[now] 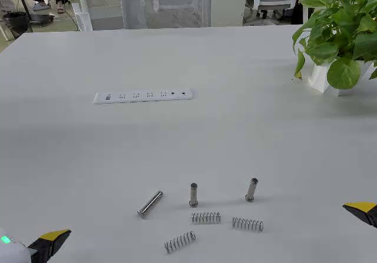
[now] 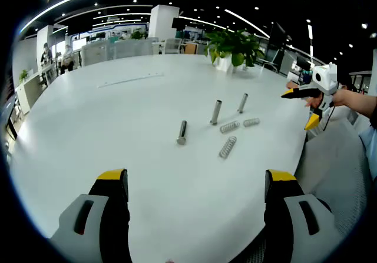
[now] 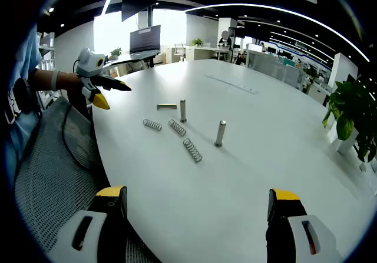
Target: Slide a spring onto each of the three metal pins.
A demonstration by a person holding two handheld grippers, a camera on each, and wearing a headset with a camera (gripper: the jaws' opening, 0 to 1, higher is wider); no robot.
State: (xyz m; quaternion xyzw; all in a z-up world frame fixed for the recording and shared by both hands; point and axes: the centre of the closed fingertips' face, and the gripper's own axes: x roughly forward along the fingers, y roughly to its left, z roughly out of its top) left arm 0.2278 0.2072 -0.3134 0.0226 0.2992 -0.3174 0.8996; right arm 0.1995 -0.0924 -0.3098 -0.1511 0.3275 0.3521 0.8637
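Observation:
Three metal pins rest on the white table. One pin lies flat; two stand upright, the middle pin and the right pin. Three loose springs lie just in front of them: a middle spring, a right spring and a near spring. My left gripper sits at the bottom left corner, open and holding nothing. At the right edge, my right gripper is likewise open with nothing between its fingers. Both are well apart from the pins and springs.
A white power strip lies flat mid-table. A potted green plant stands at the far right. Mesh chairs line the far table edge. The near table edge runs just under both grippers.

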